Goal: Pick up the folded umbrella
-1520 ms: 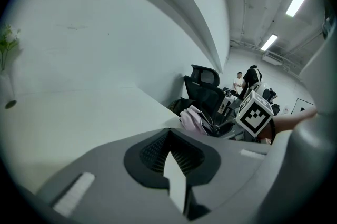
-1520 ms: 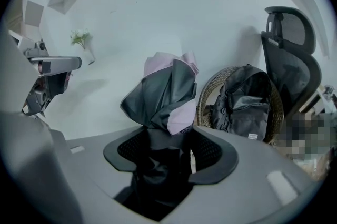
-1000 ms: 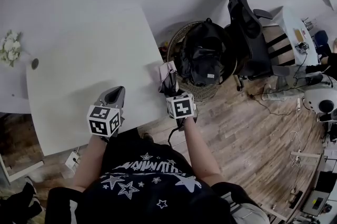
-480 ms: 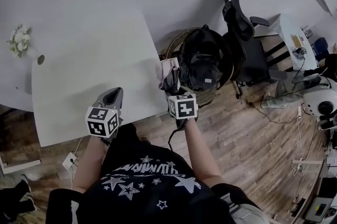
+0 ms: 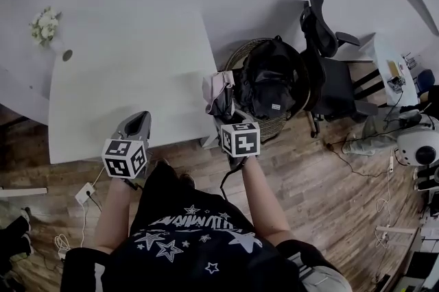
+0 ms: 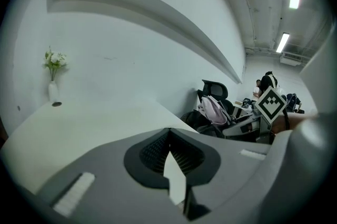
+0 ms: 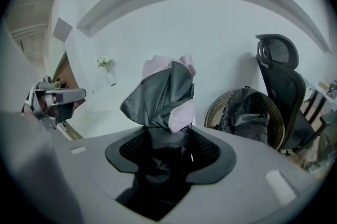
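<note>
My right gripper (image 7: 169, 153) has its jaws clamped on the folded grey-and-pink fabric umbrella (image 7: 164, 92), which stands up from them beside the white rectangular table (image 5: 123, 78), near the round wicker basket (image 5: 271, 125). My left gripper (image 6: 169, 148) has its jaws pressed together with nothing between them, over that table's near edge.

The folded umbrella (image 7: 164, 94) is thin, crumpled cloth with a faint sheen – dark grey outside, pale pink within. The right gripper (image 7: 169, 136) clamped on it has smooth matt grey plastic jaws with dark ribbed pads (image 7: 131, 150); the left gripper (image 6: 168, 131) looks the same. The table (image 5: 123, 78) is smooth matt white. At its three o'clock a basket (image 5: 274, 126) of rough woven wicker holds a backpack (image 5: 267, 75) of matt black cloth. The floor (image 5: 322, 188), at five o'clock, is grained wood planks
</note>
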Demonstrator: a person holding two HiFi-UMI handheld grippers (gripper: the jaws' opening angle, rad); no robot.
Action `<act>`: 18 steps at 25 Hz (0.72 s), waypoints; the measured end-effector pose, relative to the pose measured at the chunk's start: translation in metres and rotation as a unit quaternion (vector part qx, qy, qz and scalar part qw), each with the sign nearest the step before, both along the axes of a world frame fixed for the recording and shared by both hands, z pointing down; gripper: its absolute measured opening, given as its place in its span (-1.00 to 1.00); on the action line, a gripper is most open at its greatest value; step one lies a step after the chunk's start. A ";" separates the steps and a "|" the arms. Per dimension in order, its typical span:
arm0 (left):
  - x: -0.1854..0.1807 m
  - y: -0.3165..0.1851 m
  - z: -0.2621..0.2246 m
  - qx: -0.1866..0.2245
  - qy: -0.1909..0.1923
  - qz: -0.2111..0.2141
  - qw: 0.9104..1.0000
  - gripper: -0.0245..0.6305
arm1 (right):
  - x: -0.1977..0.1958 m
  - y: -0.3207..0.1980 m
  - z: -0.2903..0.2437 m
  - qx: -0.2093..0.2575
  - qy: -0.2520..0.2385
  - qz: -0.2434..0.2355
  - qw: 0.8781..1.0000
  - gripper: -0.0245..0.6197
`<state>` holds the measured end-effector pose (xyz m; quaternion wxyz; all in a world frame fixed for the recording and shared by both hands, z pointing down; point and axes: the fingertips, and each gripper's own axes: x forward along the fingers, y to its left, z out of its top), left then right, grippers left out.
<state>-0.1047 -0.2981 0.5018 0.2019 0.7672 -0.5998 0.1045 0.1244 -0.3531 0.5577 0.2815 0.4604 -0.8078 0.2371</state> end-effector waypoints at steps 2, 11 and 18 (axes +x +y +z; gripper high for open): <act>-0.003 0.009 0.003 -0.003 0.001 -0.007 1.000 -0.92 | -0.008 0.007 -0.001 0.001 -0.004 -0.011 1.000 -0.17; -0.017 0.038 0.006 -0.001 0.007 -0.016 1.000 -0.92 | -0.029 0.029 -0.003 0.003 -0.011 -0.018 1.000 -0.17; -0.036 0.085 0.003 -0.004 0.014 -0.017 1.000 -0.92 | -0.049 0.063 -0.017 0.009 -0.012 -0.012 1.000 -0.17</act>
